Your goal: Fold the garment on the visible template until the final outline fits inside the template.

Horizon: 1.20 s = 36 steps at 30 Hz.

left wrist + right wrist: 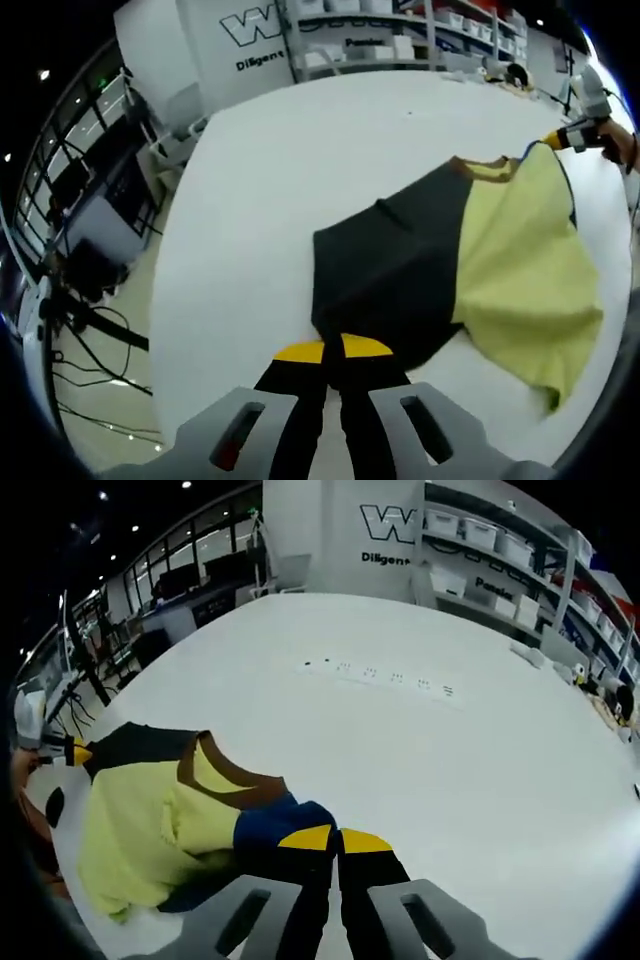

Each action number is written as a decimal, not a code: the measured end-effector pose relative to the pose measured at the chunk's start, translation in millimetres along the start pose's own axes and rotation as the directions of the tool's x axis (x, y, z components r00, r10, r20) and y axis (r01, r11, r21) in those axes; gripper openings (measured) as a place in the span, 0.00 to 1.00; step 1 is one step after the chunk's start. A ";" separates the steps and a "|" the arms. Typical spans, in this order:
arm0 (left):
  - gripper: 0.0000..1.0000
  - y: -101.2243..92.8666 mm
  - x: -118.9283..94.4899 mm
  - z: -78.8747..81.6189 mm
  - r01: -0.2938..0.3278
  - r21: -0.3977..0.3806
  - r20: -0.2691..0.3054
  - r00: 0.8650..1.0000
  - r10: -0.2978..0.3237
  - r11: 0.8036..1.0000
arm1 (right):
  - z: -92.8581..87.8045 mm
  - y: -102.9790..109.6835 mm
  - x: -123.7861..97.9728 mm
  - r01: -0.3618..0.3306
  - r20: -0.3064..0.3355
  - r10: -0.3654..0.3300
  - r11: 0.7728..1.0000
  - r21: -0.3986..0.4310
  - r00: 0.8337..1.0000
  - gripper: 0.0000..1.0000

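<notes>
The left tongs [333,350], at the bottom middle of the left gripper view, are pinched tight on the dark edge of the shirt [470,260]. The right tongs [325,838], low in the right gripper view, are squeezed on its blue part near the brown collar [240,785]. The yellow and black shirt lies partly folded on the white counter [420,760]. I cannot make out a template. It looks like a fold is under way. Next, both tongs should likely carry the cloth over and lay it flat.
</notes>
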<state>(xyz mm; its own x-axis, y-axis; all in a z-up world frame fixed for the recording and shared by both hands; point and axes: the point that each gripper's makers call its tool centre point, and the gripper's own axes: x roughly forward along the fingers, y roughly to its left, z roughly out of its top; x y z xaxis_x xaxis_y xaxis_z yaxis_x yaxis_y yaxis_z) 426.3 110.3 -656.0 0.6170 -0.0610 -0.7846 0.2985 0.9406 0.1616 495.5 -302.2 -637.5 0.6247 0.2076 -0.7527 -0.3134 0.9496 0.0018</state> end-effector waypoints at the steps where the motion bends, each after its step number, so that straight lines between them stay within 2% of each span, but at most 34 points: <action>1: 0.05 -0.2 0.5 -0.5 0.000 0.002 -0.002 1.000 0.000 1.000 | -1.6 0.7 1.0 -0.001 -0.005 0.001 1.000 -0.002 1.000 0.00; 4: 0.05 -0.1 3.1 -3.2 0.003 -0.005 -0.010 1.000 -0.003 1.000 | -6.8 1.5 6.5 -0.005 -0.026 0.005 1.000 0.005 1.000 0.00; 8: 0.05 1.1 6.1 -5.2 0.005 -0.014 -0.012 1.000 -0.005 1.000 | 4.2 -6.4 24.9 -0.013 -0.024 0.013 0.999 0.031 1.000 0.00; 10: 0.05 3.5 8.6 0.3 -0.003 0.014 0.032 0.999 0.003 1.000 | 12.3 -8.7 33.2 -0.016 -0.021 0.016 0.999 0.030 1.000 0.00; 14: 0.05 7.1 12.3 -0.7 0.002 -0.028 0.036 0.999 -0.001 1.000 | 29.6 -10.6 44.2 -0.017 -0.001 0.017 1.000 -0.016 1.000 0.00; 18: 0.06 11.0 14.4 2.8 -0.017 -0.014 0.045 0.999 0.018 1.000 | 40.8 -14.6 54.2 -0.012 -0.012 0.011 1.000 -0.027 1.000 0.00; 22: 0.06 14.3 16.9 6.2 -0.041 0.005 0.052 0.998 0.040 0.999 | 49.5 -13.8 59.3 0.005 0.008 -0.005 0.998 -0.065 1.000 0.00; 24: 0.10 15.1 15.9 8.9 -0.062 0.029 0.063 0.996 0.060 0.998 | 54.8 -11.8 59.3 0.010 0.044 -0.007 0.999 -0.051 0.999 0.00; 26: 0.19 16.1 12.0 9.9 -0.076 0.024 0.068 0.995 0.074 0.997 | 57.1 -7.5 56.2 -0.001 0.070 0.004 0.999 -0.044 0.998 0.00; 27: 0.22 13.3 8.4 13.2 -0.062 -0.003 0.095 0.993 0.062 0.998 | 58.3 -6.0 52.9 0.000 0.093 0.004 0.999 -0.041 0.996 0.00; 29: 0.28 6.6 4.6 14.1 -0.029 -0.052 0.109 0.994 0.034 0.998 | 58.9 -4.1 48.3 -0.012 0.116 0.014 1.000 -0.022 0.993 0.00; 32: 0.36 -0.7 -4.7 17.0 -0.012 -0.068 0.131 0.991 0.021 0.998 | 58.5 -2.6 41.4 -0.022 0.133 0.020 1.000 0.015 0.991 0.16; 35: 0.45 -13.1 -13.3 23.7 0.032 -0.128 0.185 0.983 -0.008 0.991 | 52.1 8.8 25.9 -0.057 0.152 0.052 0.998 0.024 0.987 0.21; 36: 0.48 -20.2 -17.1 24.0 0.054 -0.117 0.196 0.980 -0.030 0.992 | 50.5 11.6 21.1 -0.073 0.166 0.067 0.997 0.035 0.984 0.24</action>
<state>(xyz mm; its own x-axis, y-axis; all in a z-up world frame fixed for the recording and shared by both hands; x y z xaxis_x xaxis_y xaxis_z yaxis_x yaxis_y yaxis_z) 427.2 84.3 -631.5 0.7384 -0.1534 -0.6566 0.2440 0.9686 0.0481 541.2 -274.9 -620.1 0.7124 0.3064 -0.6313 -0.3328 0.9395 0.0804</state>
